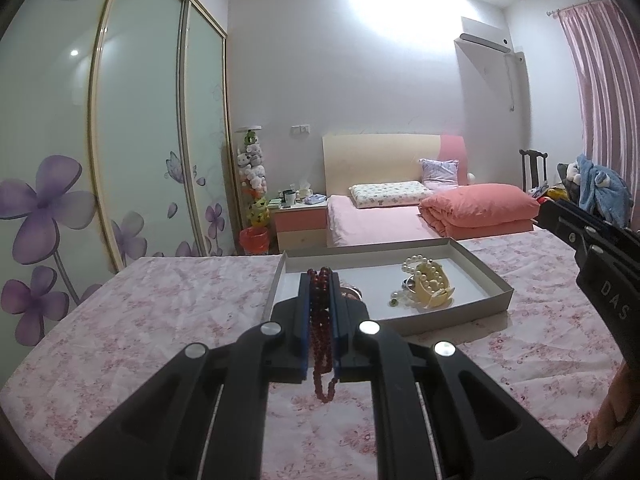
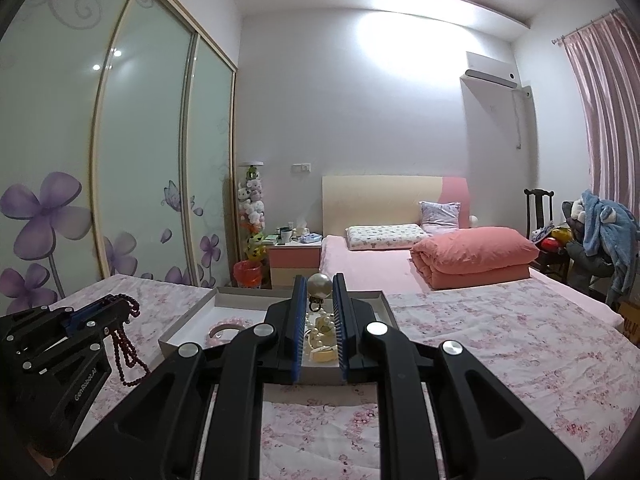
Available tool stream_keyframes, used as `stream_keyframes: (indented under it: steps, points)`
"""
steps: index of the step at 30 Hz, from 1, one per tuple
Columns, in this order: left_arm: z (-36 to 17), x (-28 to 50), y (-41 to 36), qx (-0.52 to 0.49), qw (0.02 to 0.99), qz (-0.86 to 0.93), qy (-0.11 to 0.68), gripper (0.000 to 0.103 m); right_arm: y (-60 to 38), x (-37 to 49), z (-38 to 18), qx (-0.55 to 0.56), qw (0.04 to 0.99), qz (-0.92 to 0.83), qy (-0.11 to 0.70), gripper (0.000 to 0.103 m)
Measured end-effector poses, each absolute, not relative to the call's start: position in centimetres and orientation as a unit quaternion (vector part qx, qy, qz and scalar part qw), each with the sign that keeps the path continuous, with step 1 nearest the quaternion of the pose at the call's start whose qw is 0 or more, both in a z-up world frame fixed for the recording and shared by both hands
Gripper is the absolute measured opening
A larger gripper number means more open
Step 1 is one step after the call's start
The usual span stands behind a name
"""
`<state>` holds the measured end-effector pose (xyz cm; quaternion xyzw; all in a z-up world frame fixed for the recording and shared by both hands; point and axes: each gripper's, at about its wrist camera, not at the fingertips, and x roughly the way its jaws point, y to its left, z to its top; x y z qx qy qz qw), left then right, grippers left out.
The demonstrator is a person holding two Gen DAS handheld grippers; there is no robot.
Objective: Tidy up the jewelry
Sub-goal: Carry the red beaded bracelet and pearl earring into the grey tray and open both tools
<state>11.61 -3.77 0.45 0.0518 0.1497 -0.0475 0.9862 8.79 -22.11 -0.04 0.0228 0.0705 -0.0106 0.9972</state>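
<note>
Fingers (image 2: 68, 322) of the "GenRobot.AI" left gripper (image 2: 120, 305) pinch red beads (image 2: 130, 350).

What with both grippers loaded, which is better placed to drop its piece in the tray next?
Right, probably: the right gripper, holding the pearl ring, points over the tray; the left gripper hangs beside it.

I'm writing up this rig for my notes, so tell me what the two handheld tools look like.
Both are matte black plastic with two straight parallel fingers, each lined inside with a blue ribbed pad. Round silver pivot pins join the black linkage bars behind the fingers. The left tool shows white "GenRobot.AI" lettering on its side in the right wrist view; the right tool shows white letters "DAS" in the left wrist view. No cables or sleeves visible.
</note>
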Motion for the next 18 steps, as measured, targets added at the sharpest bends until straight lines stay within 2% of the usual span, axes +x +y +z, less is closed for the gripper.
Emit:
stream_keyframes:
  steps: [11,18]
  points:
    - [1.0,12.9,-3.7,0.043,0.987,-0.05,0.145,0.009,-22.5,10.1,0.5,0.017,0.998,-0.024,0.058,0.014]
    - [1.2,17.2,-4.4,0.035,0.985,-0.053,0.158,0.009,-23.1,14.4,0.5,0.029,0.996,-0.017,0.078,0.014]
